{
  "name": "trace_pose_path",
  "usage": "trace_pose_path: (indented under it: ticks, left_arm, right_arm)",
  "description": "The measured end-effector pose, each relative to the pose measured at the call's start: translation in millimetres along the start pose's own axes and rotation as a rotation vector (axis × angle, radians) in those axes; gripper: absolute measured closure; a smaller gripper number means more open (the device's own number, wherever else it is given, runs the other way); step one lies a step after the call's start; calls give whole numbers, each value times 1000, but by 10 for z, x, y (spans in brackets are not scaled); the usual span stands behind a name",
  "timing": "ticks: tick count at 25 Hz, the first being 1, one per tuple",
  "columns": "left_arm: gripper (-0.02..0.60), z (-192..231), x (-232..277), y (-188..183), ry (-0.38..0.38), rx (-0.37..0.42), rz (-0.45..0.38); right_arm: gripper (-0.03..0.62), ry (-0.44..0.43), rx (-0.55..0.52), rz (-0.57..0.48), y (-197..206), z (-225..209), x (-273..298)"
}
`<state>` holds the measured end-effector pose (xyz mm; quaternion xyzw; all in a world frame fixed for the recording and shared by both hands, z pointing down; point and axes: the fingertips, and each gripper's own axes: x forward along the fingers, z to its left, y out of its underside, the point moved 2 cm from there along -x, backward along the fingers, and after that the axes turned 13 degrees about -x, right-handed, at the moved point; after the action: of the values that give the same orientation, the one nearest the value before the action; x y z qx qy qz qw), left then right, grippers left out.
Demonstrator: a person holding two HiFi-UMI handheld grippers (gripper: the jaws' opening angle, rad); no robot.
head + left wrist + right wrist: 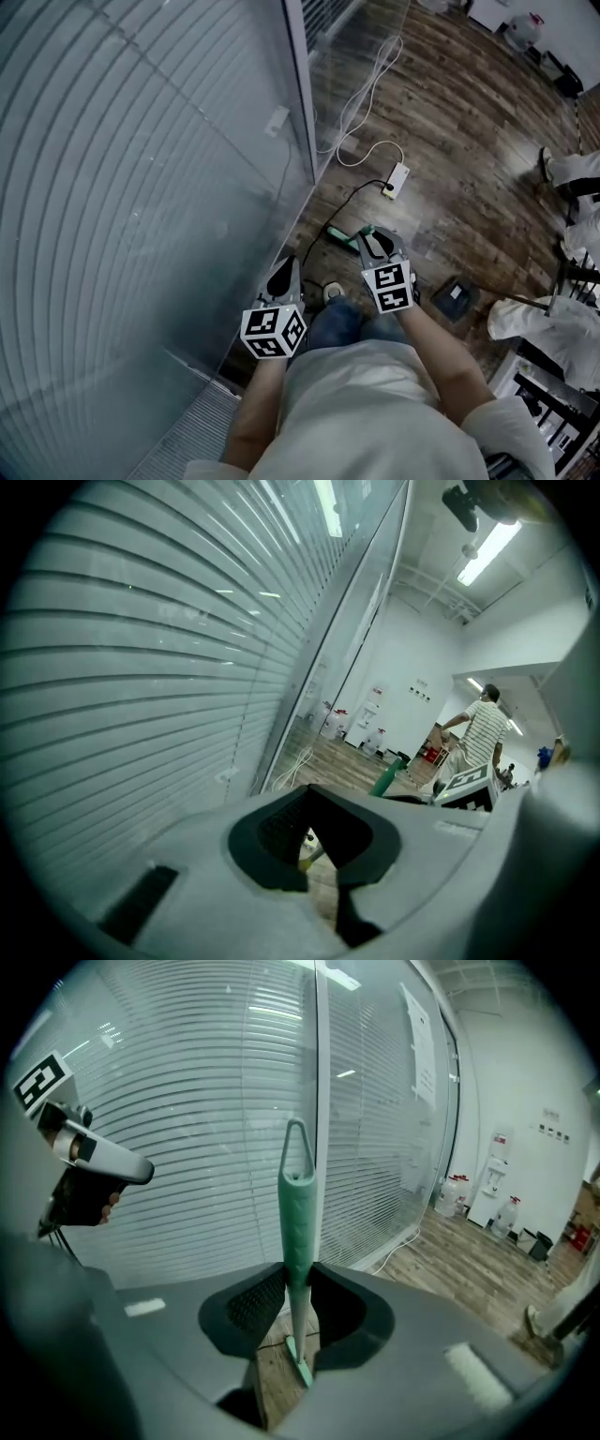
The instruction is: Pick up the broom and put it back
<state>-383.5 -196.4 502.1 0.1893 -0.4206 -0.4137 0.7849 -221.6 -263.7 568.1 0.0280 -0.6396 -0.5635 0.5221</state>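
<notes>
Right gripper jaws clamped on green broom handle, standing upright between them. Left gripper jaws apart, empty; slatted glass wall just beyond.

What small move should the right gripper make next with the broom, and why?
Probably lower the broom until its lower end rests on the wooden floor beside the glass wall; the right gripper clamps its green handle upright there, so opening now might drop it.
</notes>
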Motion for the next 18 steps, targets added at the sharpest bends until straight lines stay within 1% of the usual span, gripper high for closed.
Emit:
trace_pose_path:
  ticks: [7,18]
  left_arm:
    - [575,102,35,-20,-10,-15,-15]
    - [575,217,39,68,-21,-26,-35]
  right_arm:
    - [500,-19,-20,15,-39,87,267]
    - [500,-40,-54,37,79,221,623]
